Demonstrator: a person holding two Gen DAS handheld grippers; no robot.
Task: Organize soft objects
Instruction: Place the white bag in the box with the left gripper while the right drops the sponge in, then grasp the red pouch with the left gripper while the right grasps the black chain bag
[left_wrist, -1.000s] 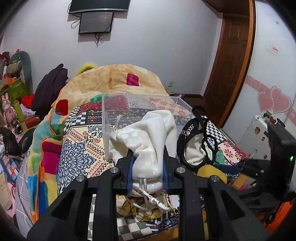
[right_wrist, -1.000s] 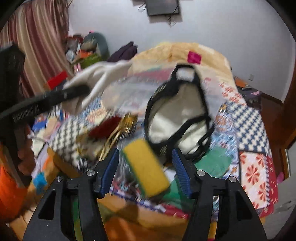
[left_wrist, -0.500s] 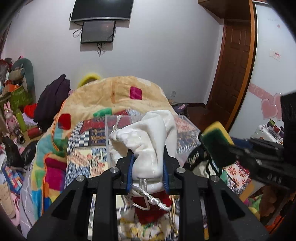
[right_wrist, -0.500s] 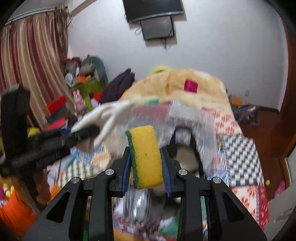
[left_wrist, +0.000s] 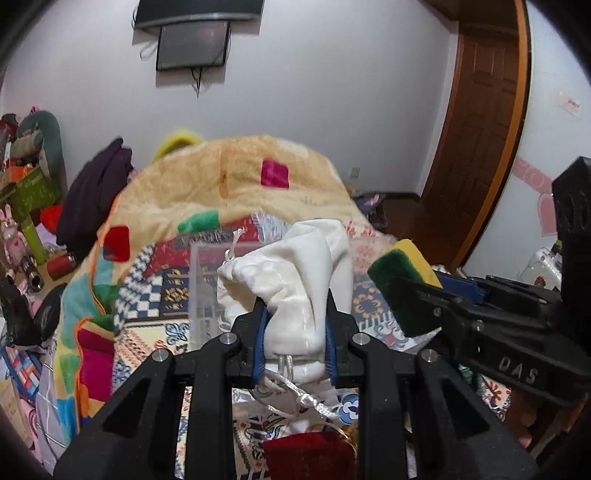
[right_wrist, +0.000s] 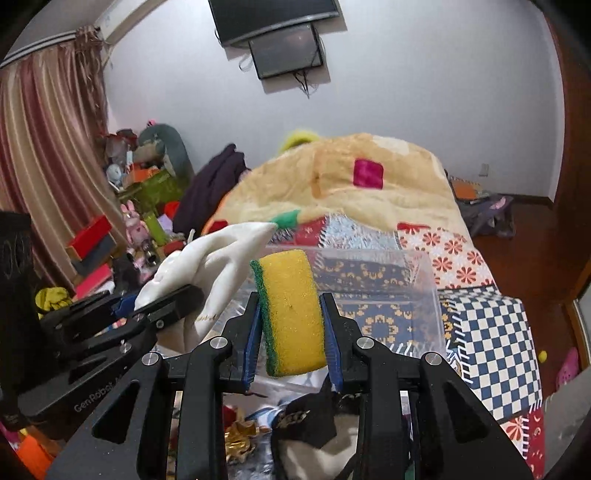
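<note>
My left gripper (left_wrist: 294, 339) is shut on a white drawstring pouch (left_wrist: 295, 280) and holds it above the bed. My right gripper (right_wrist: 291, 332) is shut on a yellow sponge with a green scouring side (right_wrist: 290, 314), held upright in the air. The sponge also shows at the right of the left wrist view (left_wrist: 400, 284), and the pouch at the left of the right wrist view (right_wrist: 214, 266). A clear plastic bin (right_wrist: 373, 291) lies on the patterned quilt just beyond both grippers; it also shows in the left wrist view (left_wrist: 207, 288).
A cream and black bag (right_wrist: 325, 439) and gold ribbon (right_wrist: 240, 435) lie below the right gripper. A dark red pouch (left_wrist: 306, 458) lies below the left gripper. A heaped beige blanket (left_wrist: 240, 184) fills the far bed. Clutter and toys (right_wrist: 147, 192) stand left.
Both grippers have risen and moved toward the clear bin, each still shut on its object. The sponge was picked up from the quilt within the last second.
</note>
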